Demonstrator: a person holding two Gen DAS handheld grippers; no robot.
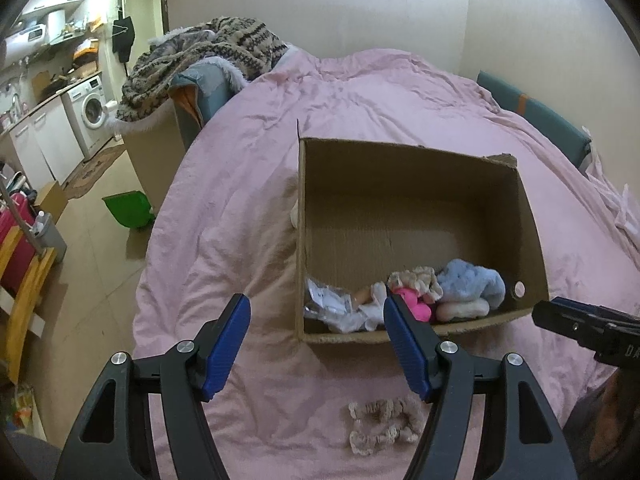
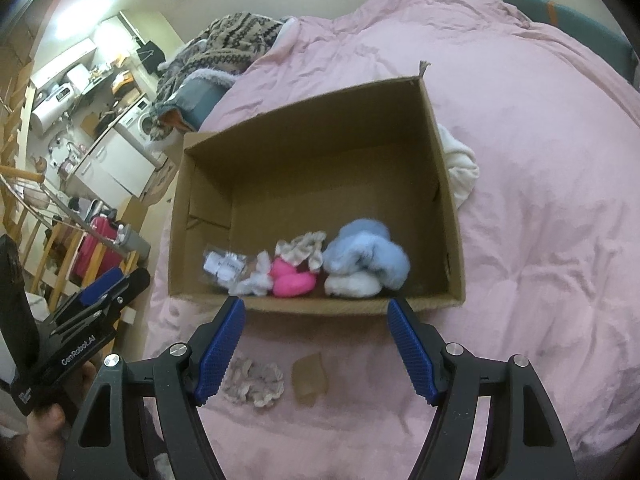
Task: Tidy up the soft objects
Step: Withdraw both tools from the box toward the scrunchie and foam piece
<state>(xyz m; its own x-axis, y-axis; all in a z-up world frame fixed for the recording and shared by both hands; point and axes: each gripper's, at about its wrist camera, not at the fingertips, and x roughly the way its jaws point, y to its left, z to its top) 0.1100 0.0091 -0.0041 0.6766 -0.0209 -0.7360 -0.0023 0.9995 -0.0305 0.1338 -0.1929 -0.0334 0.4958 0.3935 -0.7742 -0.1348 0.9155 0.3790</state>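
Note:
An open cardboard box (image 1: 516, 216) (image 2: 444, 168) sits on the pink bed cover. Along its near wall lie a blue fluffy item (image 1: 472, 284) (image 2: 364, 256), a pink item (image 1: 416, 300) (image 2: 292, 280), a beige scrunchie (image 2: 302, 250), a white cloth (image 2: 254, 280) and a clear packet (image 1: 326, 300) (image 2: 224, 264). A beige crocheted scrunchie (image 1: 380, 424) (image 2: 252, 386) lies on the cover in front of the box, next to a tan piece (image 2: 310, 376). My left gripper (image 1: 316, 340) is open and empty above the cover. My right gripper (image 2: 316, 340) is open and empty before the box.
A white cloth (image 2: 460, 168) lies behind the box's right side. A patterned blanket (image 1: 200, 56) is heaped at the bed's far left. A green bin (image 1: 128, 210) and kitchen units with a washing machine (image 1: 90, 114) stand left of the bed.

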